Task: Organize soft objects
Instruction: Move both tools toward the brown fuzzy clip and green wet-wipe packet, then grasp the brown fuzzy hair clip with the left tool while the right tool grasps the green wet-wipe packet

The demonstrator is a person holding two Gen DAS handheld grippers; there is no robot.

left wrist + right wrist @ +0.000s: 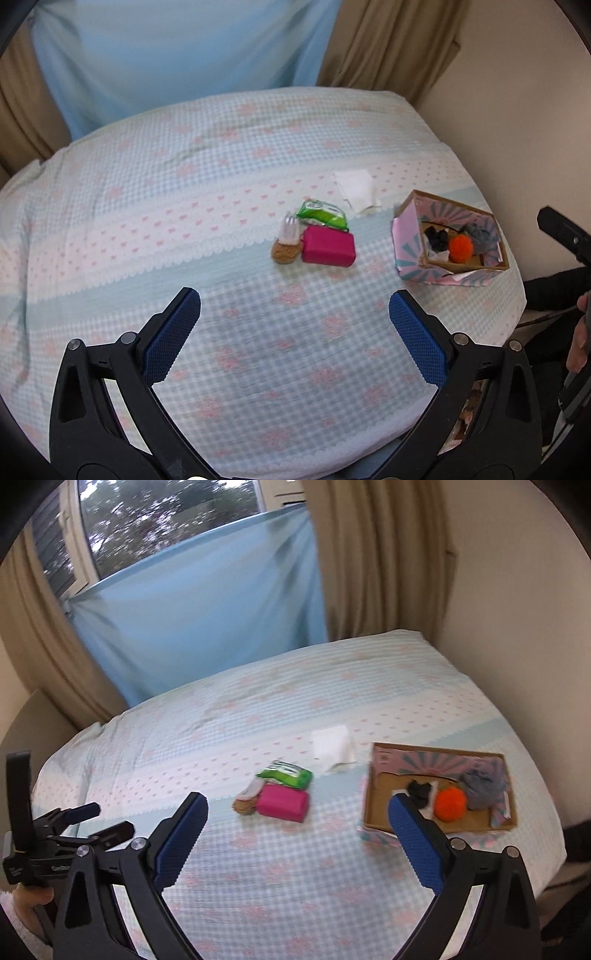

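A pink-and-blue cardboard box (406, 254) (380, 764) stands on the bed at the right. It holds an orange pom-pom (460, 248) (449, 804), a grey fluffy item (480, 234) (482, 784) and a black item (436, 235) (419, 790). Left of it lie a magenta pouch (328, 250) (282, 804), a green packet (323, 213) (286, 774), a brown round pad (283, 253) (243, 805) and a white cloth (356, 190) (332, 746). My left gripper (294, 306) is open and empty, short of the pile. My right gripper (297, 812) is open and empty, hovering before the pouch and box.
The bed (147, 221) (258, 867) has a blue checked cover with pink bows. A blue sheet (199, 627) and beige curtains (376, 554) hang behind it. A wall (517, 627) runs along the right side. The left gripper also shows at the right wrist view's left edge (74, 819).
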